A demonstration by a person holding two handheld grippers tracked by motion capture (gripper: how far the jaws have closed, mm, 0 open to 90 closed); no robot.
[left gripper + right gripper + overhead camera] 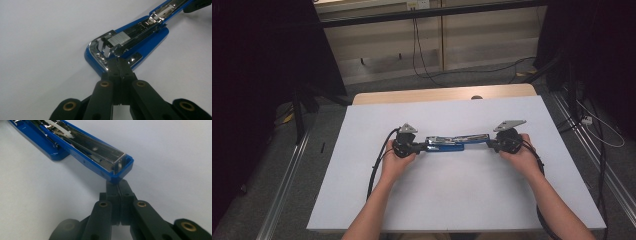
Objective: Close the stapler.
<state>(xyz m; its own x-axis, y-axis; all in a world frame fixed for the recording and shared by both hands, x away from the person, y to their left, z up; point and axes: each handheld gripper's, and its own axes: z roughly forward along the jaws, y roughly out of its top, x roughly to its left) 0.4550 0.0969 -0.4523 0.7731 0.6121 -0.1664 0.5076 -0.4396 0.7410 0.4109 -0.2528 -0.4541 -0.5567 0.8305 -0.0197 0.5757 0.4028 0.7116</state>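
A blue stapler [451,142] lies swung open flat across the middle of the white table [437,200], its chrome staple channel facing up. My left gripper [419,146] is at its left end and my right gripper [490,143] at its right end. In the left gripper view the jaws [119,64] are shut against each other, tips touching the chrome-rimmed wide end of the stapler [147,42]. In the right gripper view the jaws [118,185] are shut too, tips just under the narrow blue end of the stapler [82,155]. Nothing shows between either pair of jaws.
A strip of wooden tabletop [442,94] shows behind the white surface. Cables [422,60] run over the floor beyond it, and dark screens stand at both sides. Metal rails [287,185] flank the table.
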